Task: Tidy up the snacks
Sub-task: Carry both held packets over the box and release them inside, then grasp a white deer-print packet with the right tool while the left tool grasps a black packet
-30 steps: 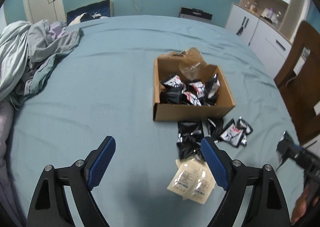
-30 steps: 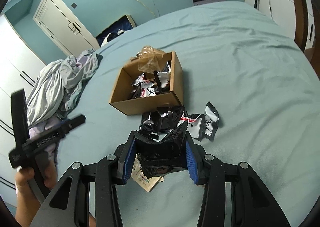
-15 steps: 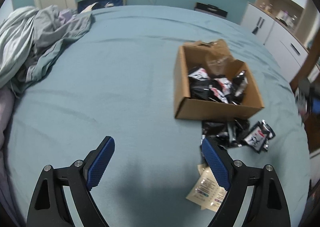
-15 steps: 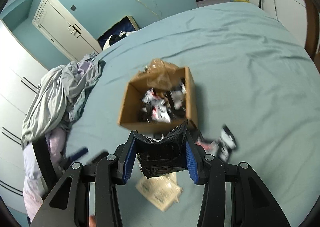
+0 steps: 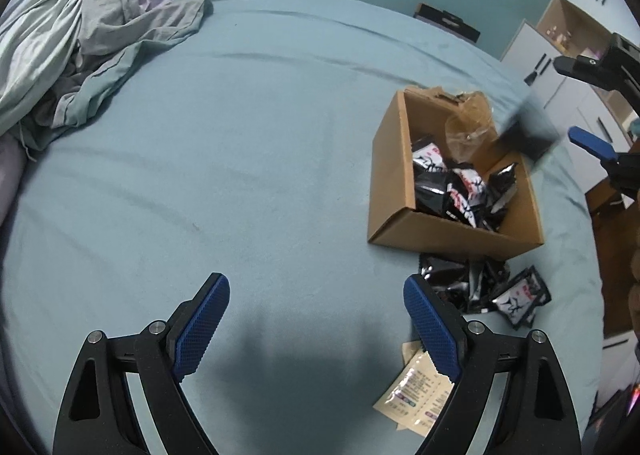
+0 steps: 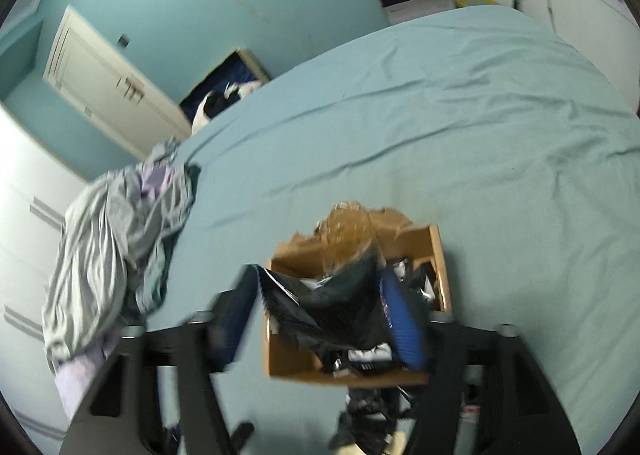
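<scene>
Your left gripper (image 5: 316,319) is wide open over the blue bed sheet (image 5: 240,159), holding nothing. One brown cardboard box (image 5: 456,229) sits to its right with several black snack packets (image 5: 452,183) inside. About three more black packets (image 5: 484,287) and two tan sachets (image 5: 420,395) lie in front of it.

Your right gripper (image 6: 320,319) looks spread apart over the box (image 6: 288,365), and one black crinkly packet (image 6: 340,311) sits blurred between its fingers.
</scene>
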{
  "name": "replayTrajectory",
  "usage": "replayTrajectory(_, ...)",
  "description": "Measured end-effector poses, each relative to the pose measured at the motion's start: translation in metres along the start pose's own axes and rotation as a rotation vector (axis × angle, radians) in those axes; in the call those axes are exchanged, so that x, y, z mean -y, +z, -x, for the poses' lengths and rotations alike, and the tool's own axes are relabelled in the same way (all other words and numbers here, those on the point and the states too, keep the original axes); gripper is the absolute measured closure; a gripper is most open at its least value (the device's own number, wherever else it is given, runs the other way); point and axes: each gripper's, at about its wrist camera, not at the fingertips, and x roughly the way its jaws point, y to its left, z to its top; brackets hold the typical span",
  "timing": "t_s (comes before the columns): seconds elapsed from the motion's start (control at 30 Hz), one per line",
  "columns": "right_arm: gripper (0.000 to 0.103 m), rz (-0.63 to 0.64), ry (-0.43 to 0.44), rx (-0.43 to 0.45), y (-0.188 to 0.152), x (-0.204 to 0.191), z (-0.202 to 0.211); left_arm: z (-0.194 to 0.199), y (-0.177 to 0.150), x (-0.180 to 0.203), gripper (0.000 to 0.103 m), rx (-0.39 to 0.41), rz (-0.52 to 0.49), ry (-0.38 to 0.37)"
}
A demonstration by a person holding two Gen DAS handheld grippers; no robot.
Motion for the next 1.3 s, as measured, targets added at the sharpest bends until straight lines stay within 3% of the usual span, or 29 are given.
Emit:
replayTrajectory(0.1,0.021,0.006,-0.045,0.039,-0.001,0.002,0.011,0.004,0.001,0.003,0.013,0.017,-0.019,0.011)
replayTrajectory(0.23,0.021,0.027,-0.070,-0.021,-0.016,0.005,0.027,0.010,0.000,0.008,0.013,0.029,-0.040,0.010)
replayTrajectory(0.4,0.021,0.117,-0.131,-0.099,-0.066,0.005,0.058,0.015,-0.003,0.017,0.013,0.045,-0.090,0.030)
replayTrajectory(0.6,0.021,0.180,-0.165,-0.131,-0.118,0.015,0.091,0.019,-0.009,0.030,0.013,0.066,-0.149,0.036)
replayTrajectory(0.77,0.021,0.208,-0.196,-0.168,-0.145,0.026,0.079,0.018,-0.015,0.037,0.013,0.072,-0.193,0.056)
replayTrajectory(0.97,0.021,0.297,-0.344,-0.173,-0.141,0.042,0.060,0.005,-0.019,0.043,0.013,0.044,-0.212,0.058)
replayTrajectory(1.3,0.021,0.166,-0.294,-0.227,-0.131,0.078,0.023,-0.010,-0.031,0.060,0.013,0.019,-0.288,0.061)
